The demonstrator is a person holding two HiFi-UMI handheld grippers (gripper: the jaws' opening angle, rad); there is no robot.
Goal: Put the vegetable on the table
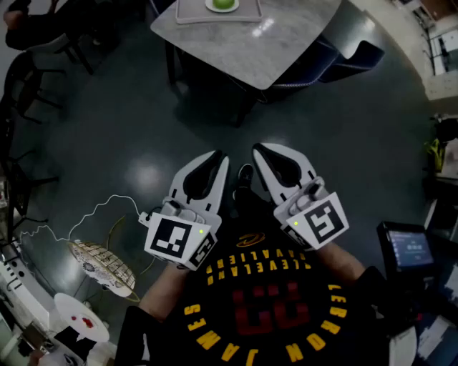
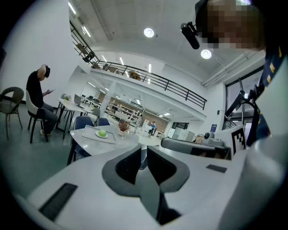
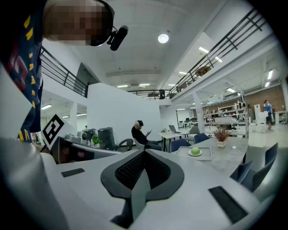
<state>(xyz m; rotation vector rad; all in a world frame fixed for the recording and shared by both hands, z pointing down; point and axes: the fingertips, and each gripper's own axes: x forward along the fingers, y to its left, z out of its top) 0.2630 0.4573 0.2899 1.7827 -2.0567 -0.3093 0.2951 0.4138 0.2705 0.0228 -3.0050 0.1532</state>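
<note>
The vegetable [image 1: 222,3], round and green, lies on a small plate in a grey tray [image 1: 187,13] on the marble-topped table [image 1: 257,50] at the top of the head view. Both grippers hang side by side over the dark floor, close to the person's chest and well short of the table. My left gripper [image 1: 218,157] has a narrow gap between its jaws and holds nothing. My right gripper [image 1: 259,150] is shut and empty. The left gripper view shows the vegetable [image 2: 102,133] far off beyond the left gripper [image 2: 143,150]. In the right gripper view the vegetable [image 3: 195,151] sits right of the right gripper [image 3: 144,152].
Blue chairs [image 1: 358,57] stand around the table, which also carries a potted plant [image 2: 122,127]. A person [image 2: 36,96] sits at another table further off. A woven stand [image 1: 104,264] and a small round table [image 1: 79,318] are at lower left; a screen [image 1: 408,246] stands at right.
</note>
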